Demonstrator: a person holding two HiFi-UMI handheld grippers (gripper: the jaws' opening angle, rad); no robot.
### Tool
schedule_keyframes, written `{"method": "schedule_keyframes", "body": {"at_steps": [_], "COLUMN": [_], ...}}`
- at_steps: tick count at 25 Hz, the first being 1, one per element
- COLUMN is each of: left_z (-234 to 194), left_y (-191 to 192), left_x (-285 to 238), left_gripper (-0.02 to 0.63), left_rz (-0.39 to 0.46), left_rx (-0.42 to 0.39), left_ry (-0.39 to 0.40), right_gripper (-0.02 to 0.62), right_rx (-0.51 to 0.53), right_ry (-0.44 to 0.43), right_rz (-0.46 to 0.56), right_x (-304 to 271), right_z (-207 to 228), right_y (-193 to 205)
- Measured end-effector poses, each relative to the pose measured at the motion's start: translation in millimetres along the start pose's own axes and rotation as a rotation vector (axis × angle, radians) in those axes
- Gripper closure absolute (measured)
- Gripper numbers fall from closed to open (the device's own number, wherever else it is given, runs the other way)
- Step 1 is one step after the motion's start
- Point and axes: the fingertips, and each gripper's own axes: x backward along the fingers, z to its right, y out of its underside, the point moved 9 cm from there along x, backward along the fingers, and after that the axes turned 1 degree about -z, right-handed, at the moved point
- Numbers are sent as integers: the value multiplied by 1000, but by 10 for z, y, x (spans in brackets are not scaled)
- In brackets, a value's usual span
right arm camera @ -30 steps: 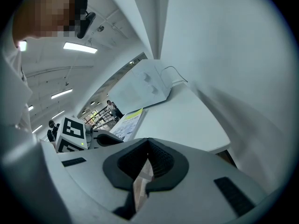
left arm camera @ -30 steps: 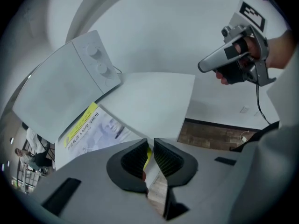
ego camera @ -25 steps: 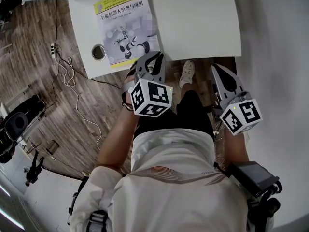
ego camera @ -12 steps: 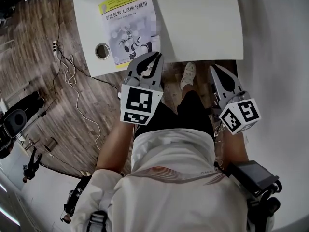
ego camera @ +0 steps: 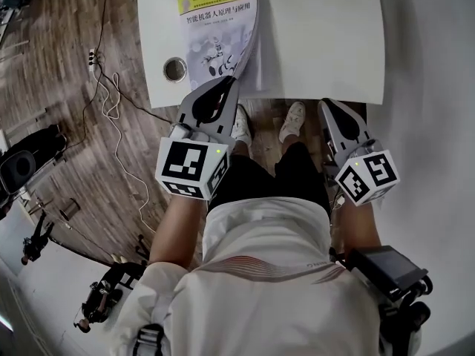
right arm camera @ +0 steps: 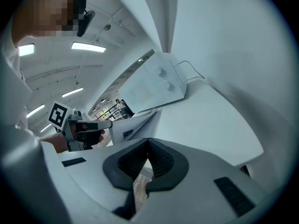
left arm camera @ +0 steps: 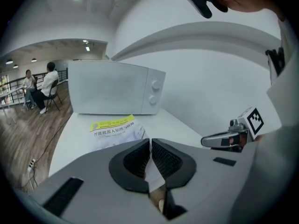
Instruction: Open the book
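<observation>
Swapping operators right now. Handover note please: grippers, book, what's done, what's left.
Left gripper: jaws have just been closing and now pinch the front cover at its near right corner.
Right gripper: shut, empty, held off the near edge of the white table, to the right of the book.
Book: lies on the table in front of the microwave.
Done: cover corner is gripped and raised off the pages, bowed.
Left: likely swing the cover over to the left until the book lies open, then release.
</observation>
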Motion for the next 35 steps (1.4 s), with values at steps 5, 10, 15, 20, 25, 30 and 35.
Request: {"method": "schedule_keyframes", "body": {"at_steps": [5, 10, 15, 20, 25, 30, 35], "left_z": [-146, -322, -518, -710, -907, -1116, -1348], "left_y": [35, 52, 80, 133, 216, 386, 480], "left_x": [201, 415, 524, 645, 765, 855, 1004], "left_gripper": [580, 581, 581, 581, 581, 581, 581], "left_rz": [57, 128, 155, 179, 204, 220, 231], "left_rx": [140, 311, 327, 367, 394, 423, 449], "left_ry": [-32, -40, -58, -65, -83, -100, -122], "right_gripper": [592, 592, 594, 592, 592, 592, 593], "right_rx": [11, 34, 50, 62, 72, 78, 86], "right_ry": [-18, -45, -64, -61, -60, -67, -72], "right_rz": [-13, -24, -30, -46, -54, -67, -77], "right_x": [-27, -76, -210, -307, -400, -533, -639], "right_z": [-60, -205, -331, -460, -567, -667, -858], "right_y": [-13, -78, -67, -49, 2, 130, 165]}}
